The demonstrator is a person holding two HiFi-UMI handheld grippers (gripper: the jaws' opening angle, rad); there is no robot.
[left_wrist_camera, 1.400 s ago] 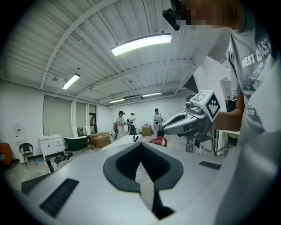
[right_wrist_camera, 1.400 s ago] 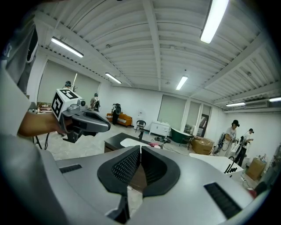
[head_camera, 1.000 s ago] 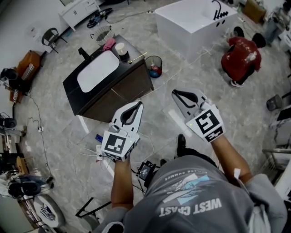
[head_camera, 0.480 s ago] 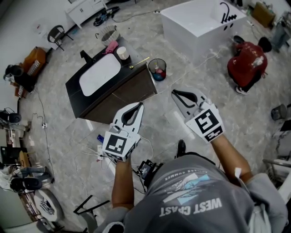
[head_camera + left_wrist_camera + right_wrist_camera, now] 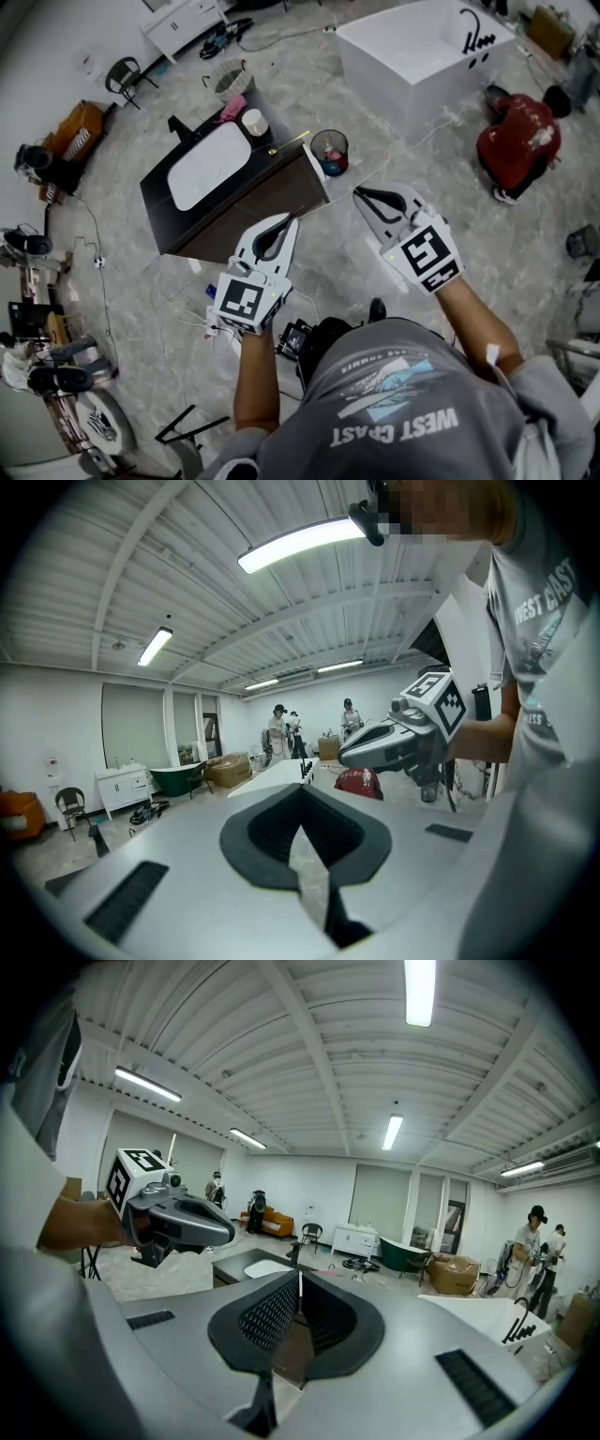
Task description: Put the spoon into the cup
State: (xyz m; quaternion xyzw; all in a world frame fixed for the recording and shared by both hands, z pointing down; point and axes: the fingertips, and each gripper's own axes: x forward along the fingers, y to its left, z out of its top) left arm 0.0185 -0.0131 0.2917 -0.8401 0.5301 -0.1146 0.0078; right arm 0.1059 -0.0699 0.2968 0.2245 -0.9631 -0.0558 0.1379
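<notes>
A white cup [image 5: 254,122] stands on the far end of a dark vanity top [image 5: 281,159], beside the white sink basin [image 5: 208,163]. A thin gold spoon [image 5: 289,142] lies along the top's right edge, near the cup. My left gripper [image 5: 289,218] is shut and empty, held in the air short of the vanity's near corner. My right gripper [image 5: 360,194] is also shut and empty, out to the right over the floor. In the right gripper view the vanity [image 5: 246,1264] lies ahead, past my left gripper [image 5: 178,1218].
A small bin [image 5: 329,150] with items stands on the floor right of the vanity. A white bathtub [image 5: 427,47] is at the back right, with a person in red [image 5: 518,141] crouched beside it. Cables and a box [image 5: 298,341] lie on the floor.
The vanity, cup and spoon have drifted lower and to the right in the head view as I come closer. Both grippers keep their pose and stay shut.
</notes>
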